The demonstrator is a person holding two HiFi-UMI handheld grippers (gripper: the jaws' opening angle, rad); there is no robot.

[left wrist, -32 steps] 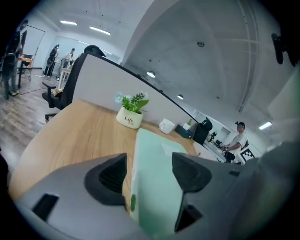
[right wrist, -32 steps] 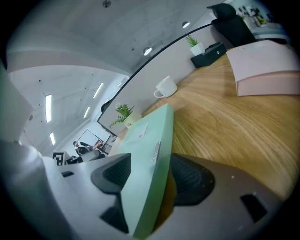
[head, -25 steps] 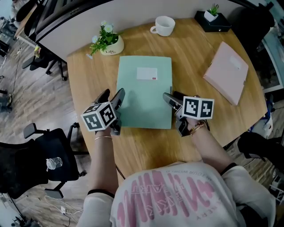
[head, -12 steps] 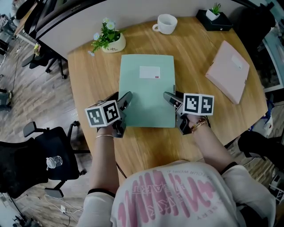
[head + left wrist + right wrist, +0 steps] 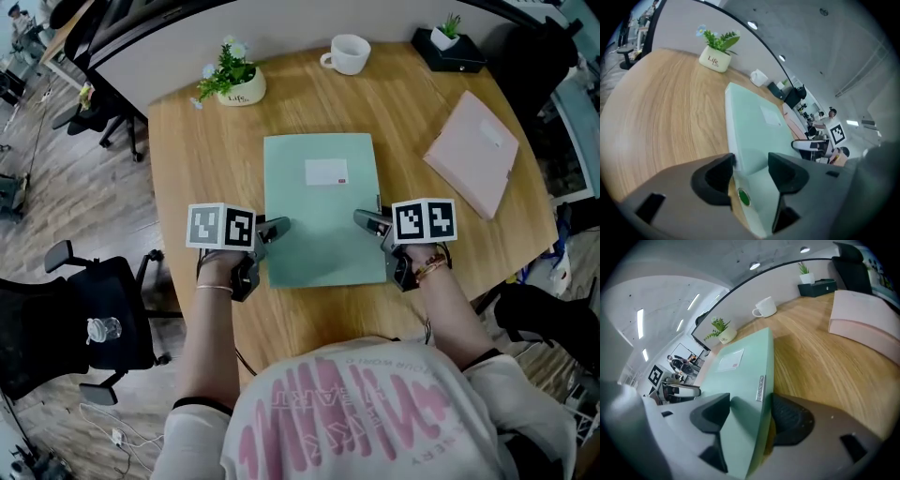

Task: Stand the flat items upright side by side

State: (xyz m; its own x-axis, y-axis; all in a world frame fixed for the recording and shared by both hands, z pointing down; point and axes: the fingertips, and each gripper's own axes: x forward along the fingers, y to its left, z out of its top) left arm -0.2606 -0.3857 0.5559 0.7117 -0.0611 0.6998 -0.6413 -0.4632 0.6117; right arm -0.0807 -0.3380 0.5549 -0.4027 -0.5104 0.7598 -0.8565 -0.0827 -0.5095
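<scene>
A green folder (image 5: 322,208) lies flat in the middle of the round wooden table (image 5: 197,159). My left gripper (image 5: 272,230) straddles its near-left corner; in the left gripper view the folder's edge (image 5: 754,126) runs between the jaws of that gripper (image 5: 750,176), which have just been closing but are not pressing on it. My right gripper (image 5: 367,223) straddles the near-right edge; in the right gripper view the folder (image 5: 740,366) sits between that gripper's (image 5: 750,416) jaws, which have just opened a little. A pink folder (image 5: 472,153) lies flat at the right.
A potted plant (image 5: 234,82) stands at the back left, a white cup (image 5: 348,52) at the back, and a black box with a small plant (image 5: 448,44) at the back right. An office chair (image 5: 84,319) is beside the table's left.
Both grippers have moved inward onto the green folder's near corners, the left one further. The folder still lies flat.
</scene>
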